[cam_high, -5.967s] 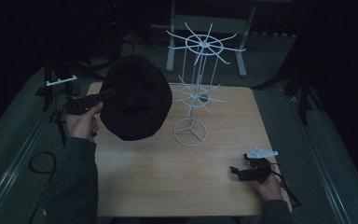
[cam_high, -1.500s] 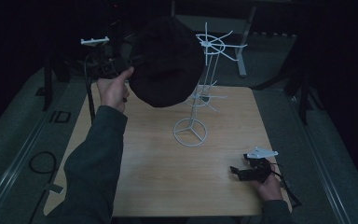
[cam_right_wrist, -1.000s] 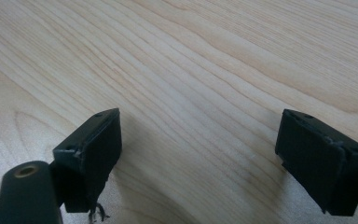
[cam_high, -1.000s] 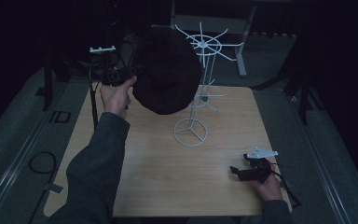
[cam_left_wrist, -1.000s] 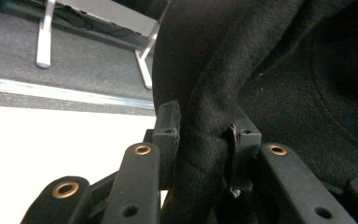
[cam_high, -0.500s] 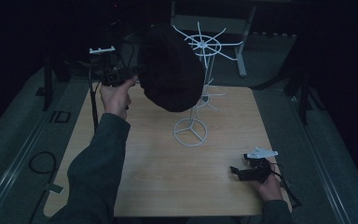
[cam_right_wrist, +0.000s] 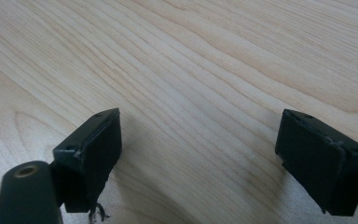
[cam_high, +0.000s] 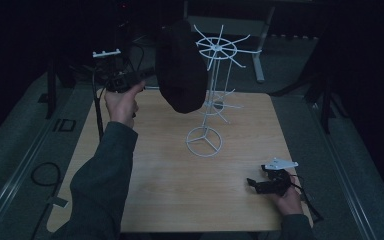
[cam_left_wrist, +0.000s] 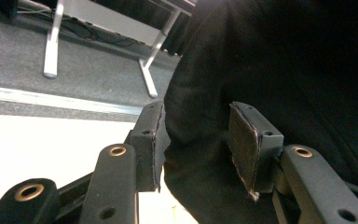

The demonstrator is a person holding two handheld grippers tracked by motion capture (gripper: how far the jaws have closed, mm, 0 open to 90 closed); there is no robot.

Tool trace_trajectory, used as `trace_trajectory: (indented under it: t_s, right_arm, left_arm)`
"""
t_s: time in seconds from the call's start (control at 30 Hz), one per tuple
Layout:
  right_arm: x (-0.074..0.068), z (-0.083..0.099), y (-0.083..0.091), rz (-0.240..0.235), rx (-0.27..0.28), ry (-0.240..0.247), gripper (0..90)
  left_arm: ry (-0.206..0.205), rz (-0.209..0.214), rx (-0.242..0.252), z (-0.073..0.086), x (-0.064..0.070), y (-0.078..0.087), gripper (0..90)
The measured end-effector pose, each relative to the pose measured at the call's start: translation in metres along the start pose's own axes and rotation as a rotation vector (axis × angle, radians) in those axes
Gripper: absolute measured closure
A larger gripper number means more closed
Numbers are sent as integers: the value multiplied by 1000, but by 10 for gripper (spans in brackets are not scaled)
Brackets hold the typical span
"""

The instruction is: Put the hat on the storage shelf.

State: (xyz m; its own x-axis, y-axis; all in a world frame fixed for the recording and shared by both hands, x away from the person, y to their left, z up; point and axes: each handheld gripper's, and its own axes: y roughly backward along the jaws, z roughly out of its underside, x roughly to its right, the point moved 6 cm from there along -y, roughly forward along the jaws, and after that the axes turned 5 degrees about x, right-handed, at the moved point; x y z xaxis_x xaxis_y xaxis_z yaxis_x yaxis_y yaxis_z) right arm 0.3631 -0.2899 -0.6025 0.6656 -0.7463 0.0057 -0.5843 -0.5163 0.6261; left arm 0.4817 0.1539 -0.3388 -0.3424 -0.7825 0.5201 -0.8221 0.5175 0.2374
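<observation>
Now black hat gripped between left gripper fingers.

Wooden table; grey floor; white-legged frame behind.

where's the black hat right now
In the high view the black hat hangs in the air at upper centre, held by the left gripper, just left of the white wire rack.
</observation>
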Motion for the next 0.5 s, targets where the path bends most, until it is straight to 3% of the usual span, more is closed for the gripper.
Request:
trace_trajectory:
  t_s: [0.5]
  right_arm:
    - [0, 0, 0, -1, 0, 0, 143]
  left_arm:
    - [-65, -42, -7, 0, 0, 11, 552]
